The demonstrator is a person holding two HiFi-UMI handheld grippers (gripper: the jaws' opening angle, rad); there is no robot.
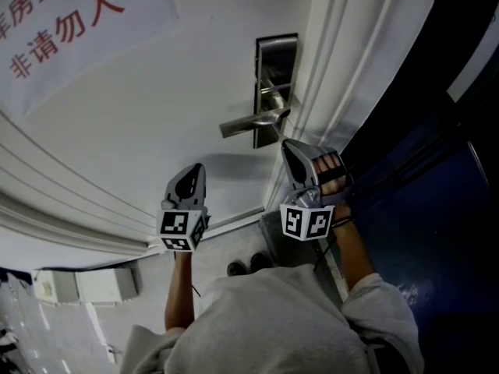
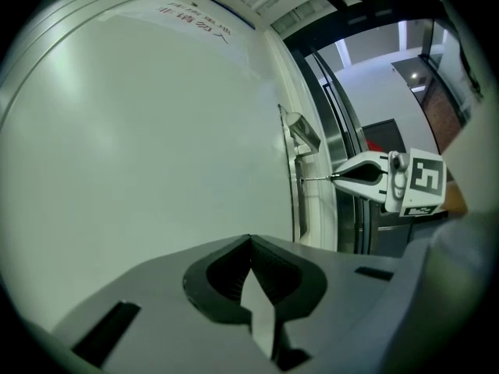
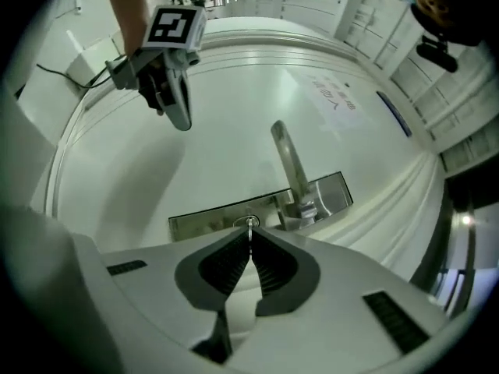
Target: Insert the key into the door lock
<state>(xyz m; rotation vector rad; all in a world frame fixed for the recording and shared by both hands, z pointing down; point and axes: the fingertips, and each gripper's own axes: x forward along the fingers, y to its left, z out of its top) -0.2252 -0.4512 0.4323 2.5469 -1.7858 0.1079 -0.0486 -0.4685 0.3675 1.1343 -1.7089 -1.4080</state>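
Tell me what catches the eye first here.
The right tool pinches a small key, its tip at the metal lock plate below the lever handle on the white door. The left tool hovers shut and empty beside it. A sign with red characters hangs on the door, upper left in the head view.

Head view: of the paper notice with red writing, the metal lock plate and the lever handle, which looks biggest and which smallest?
1. Paper notice, by far the largest, even cropped by the frame's edge.
2. Lock plate, a tall narrow strip.
3. Lever handle, smallest.
All are on the door, so nearness hardly matters.
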